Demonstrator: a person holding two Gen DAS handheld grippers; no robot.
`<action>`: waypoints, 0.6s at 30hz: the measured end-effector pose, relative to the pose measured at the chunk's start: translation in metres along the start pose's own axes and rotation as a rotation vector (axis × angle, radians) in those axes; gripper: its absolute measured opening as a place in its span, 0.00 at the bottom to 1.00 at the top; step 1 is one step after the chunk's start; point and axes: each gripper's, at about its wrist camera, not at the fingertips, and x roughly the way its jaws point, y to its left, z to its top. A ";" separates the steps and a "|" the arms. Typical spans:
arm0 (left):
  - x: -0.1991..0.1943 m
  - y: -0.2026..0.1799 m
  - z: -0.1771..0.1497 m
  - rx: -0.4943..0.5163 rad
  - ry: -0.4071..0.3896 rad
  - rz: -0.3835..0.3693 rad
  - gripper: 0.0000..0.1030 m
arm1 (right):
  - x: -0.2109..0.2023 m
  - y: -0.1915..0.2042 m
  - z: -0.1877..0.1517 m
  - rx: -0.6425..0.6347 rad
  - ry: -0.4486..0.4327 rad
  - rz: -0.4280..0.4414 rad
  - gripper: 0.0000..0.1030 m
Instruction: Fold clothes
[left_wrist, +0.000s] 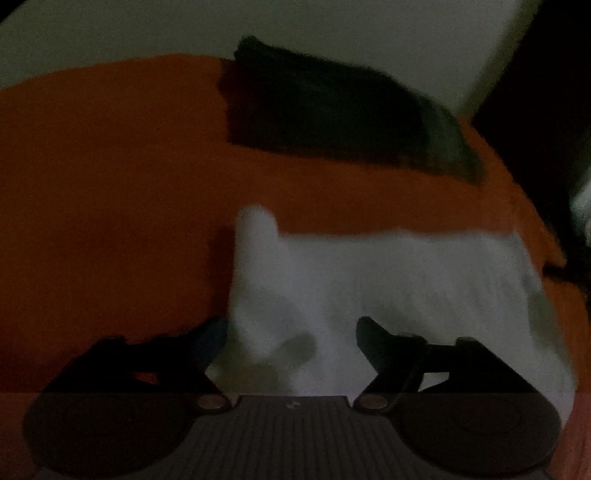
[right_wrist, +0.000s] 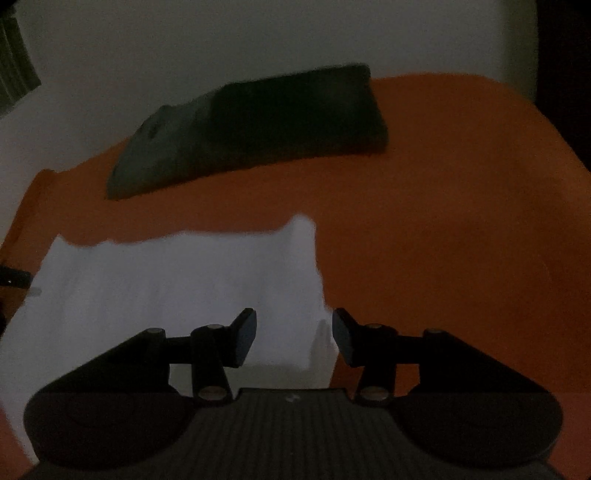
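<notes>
The room is dim, with a pale wall (right_wrist: 258, 37) behind a big orange bed (right_wrist: 443, 221). A dark folded cloth (right_wrist: 258, 125) lies near the far edge. Closer to me lies the white cloth (right_wrist: 166, 280), spread flat on the orange cover. I think it is soft, light and floppy, so I should pinch it at a corner or edge. My left tool (left_wrist: 291, 343) is open over the white cloth and holds nothing. My right tool (right_wrist: 294, 336) is half open at the cloth's edge, also empty.
</notes>
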 end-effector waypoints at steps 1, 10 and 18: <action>0.013 0.007 0.010 -0.026 -0.016 -0.023 0.68 | 0.006 -0.001 0.001 0.003 -0.024 0.002 0.48; 0.022 0.016 0.015 -0.199 -0.110 -0.051 0.13 | 0.021 -0.021 0.000 0.031 -0.051 0.046 0.15; 0.021 0.003 0.015 -0.275 -0.081 0.151 0.43 | 0.008 -0.004 -0.006 0.042 -0.124 -0.136 0.13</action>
